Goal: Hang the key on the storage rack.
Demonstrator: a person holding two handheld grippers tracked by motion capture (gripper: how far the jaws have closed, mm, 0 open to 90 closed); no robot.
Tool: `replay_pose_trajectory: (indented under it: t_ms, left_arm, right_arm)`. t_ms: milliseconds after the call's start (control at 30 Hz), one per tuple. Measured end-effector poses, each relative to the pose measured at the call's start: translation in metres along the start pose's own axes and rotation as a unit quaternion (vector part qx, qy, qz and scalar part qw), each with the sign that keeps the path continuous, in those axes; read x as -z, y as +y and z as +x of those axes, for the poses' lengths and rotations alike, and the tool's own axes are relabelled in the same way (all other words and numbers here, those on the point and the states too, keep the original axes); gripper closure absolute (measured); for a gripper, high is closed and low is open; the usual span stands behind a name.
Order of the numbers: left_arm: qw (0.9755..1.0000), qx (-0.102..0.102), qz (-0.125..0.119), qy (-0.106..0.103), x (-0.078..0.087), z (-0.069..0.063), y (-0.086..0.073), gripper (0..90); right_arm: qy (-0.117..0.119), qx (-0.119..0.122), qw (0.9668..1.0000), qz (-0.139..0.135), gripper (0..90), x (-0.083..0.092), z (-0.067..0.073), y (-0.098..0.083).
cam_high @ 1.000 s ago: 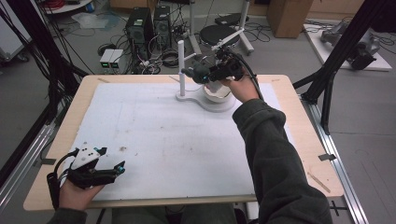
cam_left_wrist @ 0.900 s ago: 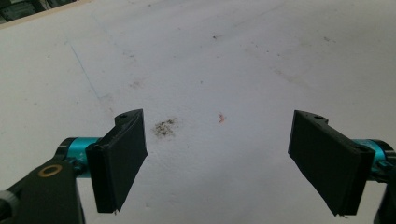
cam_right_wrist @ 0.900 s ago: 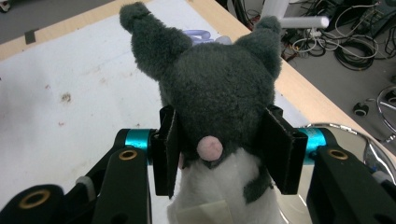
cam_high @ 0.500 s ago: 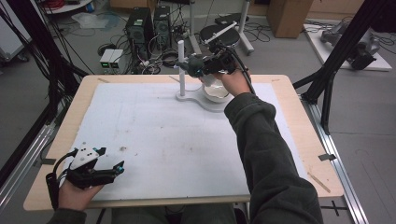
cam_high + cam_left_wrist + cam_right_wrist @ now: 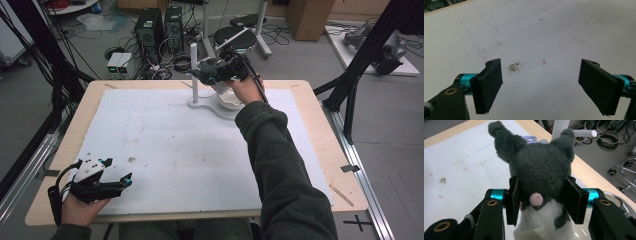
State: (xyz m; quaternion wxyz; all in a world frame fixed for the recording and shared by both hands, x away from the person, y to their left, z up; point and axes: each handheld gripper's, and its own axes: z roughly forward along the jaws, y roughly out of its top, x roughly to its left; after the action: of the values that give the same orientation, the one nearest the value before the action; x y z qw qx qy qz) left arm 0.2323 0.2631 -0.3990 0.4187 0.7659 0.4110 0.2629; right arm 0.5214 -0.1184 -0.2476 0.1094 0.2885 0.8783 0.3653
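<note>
While the right gripper (image 5: 541, 202) clamps the grey-and-white plush mouse toy (image 5: 536, 170) above the far white bowl (image 5: 231, 101), the left gripper (image 5: 546, 85) rests near-left, jaws apart, empty.

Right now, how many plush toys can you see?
1. A grey and white plush toy is clamped between the right gripper fingers, above the white stand at the far side of the table. Others could be hidden behind the arm.
</note>
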Motion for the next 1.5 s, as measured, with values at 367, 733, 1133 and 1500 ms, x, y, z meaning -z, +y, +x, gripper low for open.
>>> replay_pose_trajectory:
  t_ms: [367,733,1133,1500]
  left_arm:
    - [1.0000,0.001,-0.001,0.000,0.000,0.000,0.000,19.6]
    - [1.0000,-0.002,0.001,-0.001,0.000,0.001,0.000,19.6]
    - [1.0000,-0.001,0.000,0.001,0.001,0.001,0.000,19.6]
    - [1.0000,-0.002,0.000,0.001,0.001,0.001,0.000,19.6]
  right_arm:
    - [-0.006,-0.015,0.9999,0.001,51.4,-0.010,-0.005,-0.012]
    - [-0.004,-0.016,0.9998,0.011,51.3,-0.015,-0.006,-0.016]
    - [-0.006,-0.018,0.9996,0.020,50.9,-0.018,-0.005,-0.020]
    - [-0.010,-0.029,0.9993,0.021,50.7,-0.024,-0.005,-0.027]
